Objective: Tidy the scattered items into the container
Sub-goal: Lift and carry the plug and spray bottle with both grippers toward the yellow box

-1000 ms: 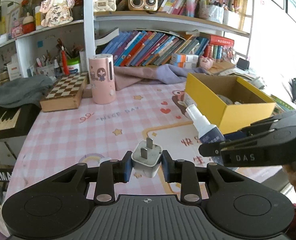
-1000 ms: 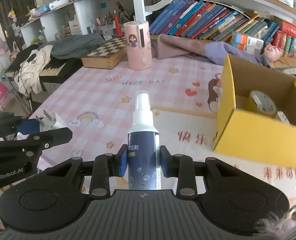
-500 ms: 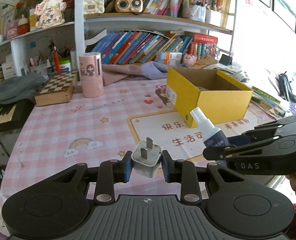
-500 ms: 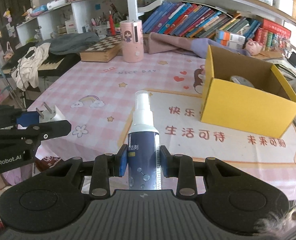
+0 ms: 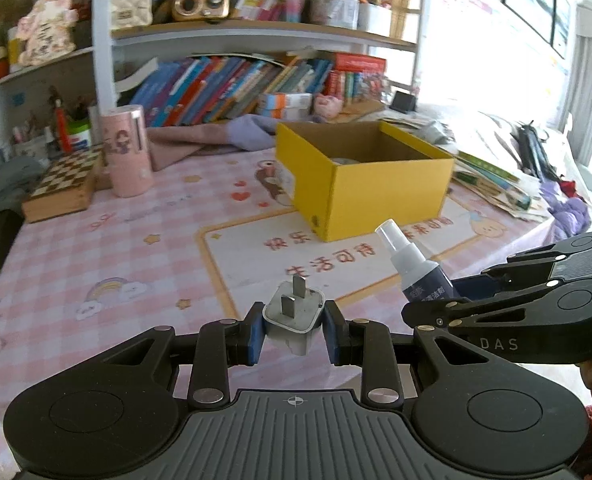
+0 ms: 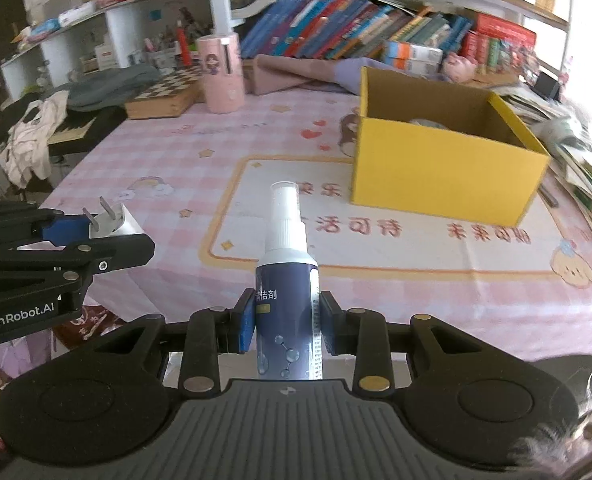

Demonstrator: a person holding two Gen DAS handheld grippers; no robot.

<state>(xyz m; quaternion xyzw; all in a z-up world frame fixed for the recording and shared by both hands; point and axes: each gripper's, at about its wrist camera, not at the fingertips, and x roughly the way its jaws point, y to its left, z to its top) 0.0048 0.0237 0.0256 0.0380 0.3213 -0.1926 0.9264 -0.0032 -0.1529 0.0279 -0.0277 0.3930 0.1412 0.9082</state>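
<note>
Yellow box ×1 | left gripper clamps plug ×1 | right gripper clamps spray bottle ×1

The open box stands on the tablecloth, right of its middle, with a roll lying inside. Behind it, folded cloth lies before the row of books. To the left stand the cylinder container and, just beside it, the chessboard box. Nearer than the box, 2 held things hang above the table's near edge: the plug adapter on the left, the spray bottle on the right.
</note>
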